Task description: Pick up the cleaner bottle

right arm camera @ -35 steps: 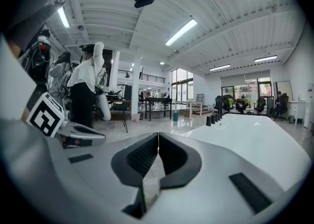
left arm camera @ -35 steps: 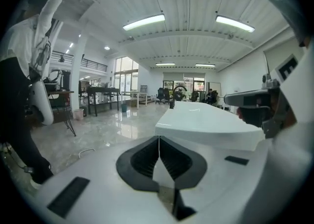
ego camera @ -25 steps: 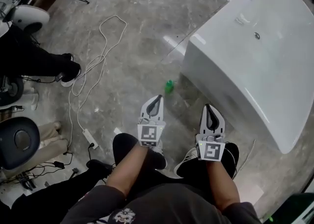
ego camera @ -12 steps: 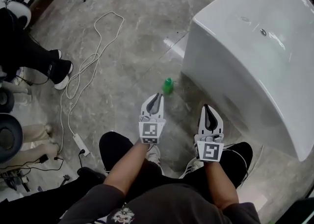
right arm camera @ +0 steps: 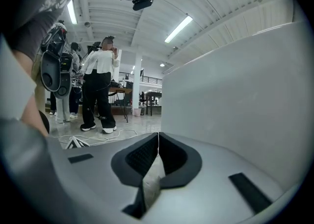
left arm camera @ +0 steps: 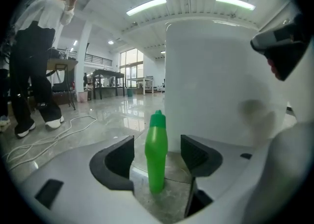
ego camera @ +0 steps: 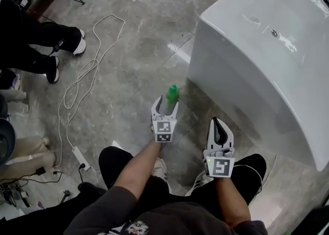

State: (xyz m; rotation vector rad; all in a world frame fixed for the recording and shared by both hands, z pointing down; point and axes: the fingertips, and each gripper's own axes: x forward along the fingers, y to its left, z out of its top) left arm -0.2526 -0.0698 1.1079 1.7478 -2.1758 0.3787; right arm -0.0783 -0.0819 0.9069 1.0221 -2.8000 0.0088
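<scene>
Observer: Progress on the pick-up?

Recorder: Approach done, grasp not yet made. The left gripper [ego camera: 165, 105] is low to the floor [ego camera: 128, 49] in front of the white tub [ego camera: 257, 64], and its jaws are opening. The cleaner bottle [left arm camera: 156, 149] stands between the pads, and a gap shows on each side, so nothing presses on it.

Observer: Right gripper [right arm camera: 158, 142]?

Recorder: Jaws together and empty. It sits nearer the person than the left one, alongside the tub's outer wall, and takes no part.

Observer: Where is the bottle exactly?

Recorder: On the floor, just beside the tub's near corner, apart from the tub wall.

Observer: Appearance?

Recorder: All green and slim, with a slightly waisted body and a narrower, darker green cap. It is upright with the cap on. No label shows on the side facing the left gripper view. The surface is smooth plastic, so my guess is light and somewhat slippery.

Observer: What is left?

Recorder: Judged from this, closing the pads on the body at mid-height, then lifting it clear of the floor.
</scene>
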